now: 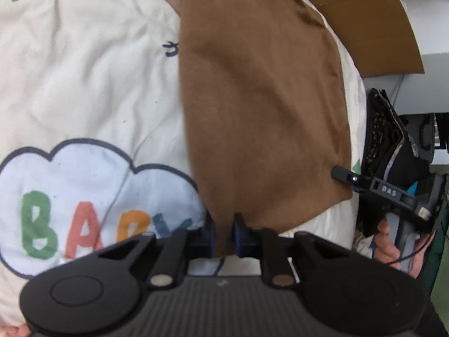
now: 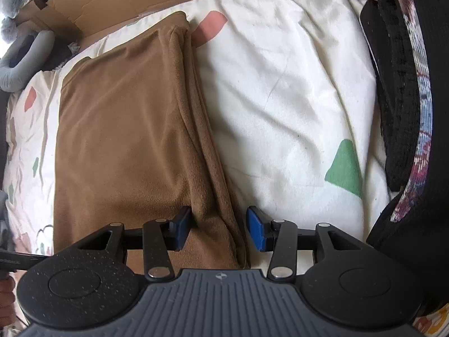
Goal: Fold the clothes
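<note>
Matt brown fleece garment (image 2: pixel 123 129) on creased cream cotton bedsheet (image 2: pixel 280 98)

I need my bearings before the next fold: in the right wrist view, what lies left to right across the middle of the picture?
Patterned cream bedding edge → folded brown garment → plain cream bedding with a green triangle → dark clothes pile with a patterned band.

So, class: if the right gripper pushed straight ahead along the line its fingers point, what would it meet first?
The right gripper stands open astride the folded edge of the brown fleece garment, so it would most likely press into that fabric first, with the cream printed bedcover underneath. Depth is hard to judge here.
</note>
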`<state>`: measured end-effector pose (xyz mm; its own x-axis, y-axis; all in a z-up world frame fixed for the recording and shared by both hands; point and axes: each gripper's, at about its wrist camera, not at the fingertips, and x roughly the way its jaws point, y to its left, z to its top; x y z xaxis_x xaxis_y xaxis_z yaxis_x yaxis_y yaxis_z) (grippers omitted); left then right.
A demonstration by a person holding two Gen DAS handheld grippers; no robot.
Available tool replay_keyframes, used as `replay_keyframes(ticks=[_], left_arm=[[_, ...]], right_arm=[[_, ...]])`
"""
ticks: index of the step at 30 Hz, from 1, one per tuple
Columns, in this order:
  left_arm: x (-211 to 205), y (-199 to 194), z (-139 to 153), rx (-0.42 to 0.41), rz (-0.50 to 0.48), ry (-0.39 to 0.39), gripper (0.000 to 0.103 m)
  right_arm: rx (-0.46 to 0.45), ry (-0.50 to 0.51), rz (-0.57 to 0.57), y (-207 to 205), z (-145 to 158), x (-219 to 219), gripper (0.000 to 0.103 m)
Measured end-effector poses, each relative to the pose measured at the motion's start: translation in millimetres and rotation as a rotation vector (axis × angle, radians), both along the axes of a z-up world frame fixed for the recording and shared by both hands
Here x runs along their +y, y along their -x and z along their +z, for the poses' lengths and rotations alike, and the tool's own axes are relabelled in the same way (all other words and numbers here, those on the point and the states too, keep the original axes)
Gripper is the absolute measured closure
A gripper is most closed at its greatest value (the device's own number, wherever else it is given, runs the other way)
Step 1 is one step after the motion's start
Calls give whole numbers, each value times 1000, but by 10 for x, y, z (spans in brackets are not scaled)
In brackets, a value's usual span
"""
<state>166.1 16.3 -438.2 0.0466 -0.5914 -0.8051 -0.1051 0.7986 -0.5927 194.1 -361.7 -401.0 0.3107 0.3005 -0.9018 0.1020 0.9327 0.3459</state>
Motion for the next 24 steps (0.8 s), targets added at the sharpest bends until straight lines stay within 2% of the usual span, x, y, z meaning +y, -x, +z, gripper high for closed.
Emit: replay_keyframes(ticks=[5, 14, 15, 17, 19, 24], left_arm=[[117, 6, 115, -10, 14, -14, 95], [66, -42, -10, 13, 25, -30, 95], [40, -46, -10, 12, 23, -31, 95], [29, -50, -2, 13, 24, -25, 95], [16, -50, 29, 12, 19, -24, 95], [-23, -62, 170, 3, 4, -21, 96]], right_arm=[[24, -39, -2, 29, 21, 10, 53], [61, -89, -14, -62, -92, -40, 55], [66, -102, -18, -71, -108, -62, 57], [80, -130, -27, -91, -129, -100, 77], [93, -156, -35, -104, -125, -119, 86], [86, -121, -12, -99, 30, -28, 90]])
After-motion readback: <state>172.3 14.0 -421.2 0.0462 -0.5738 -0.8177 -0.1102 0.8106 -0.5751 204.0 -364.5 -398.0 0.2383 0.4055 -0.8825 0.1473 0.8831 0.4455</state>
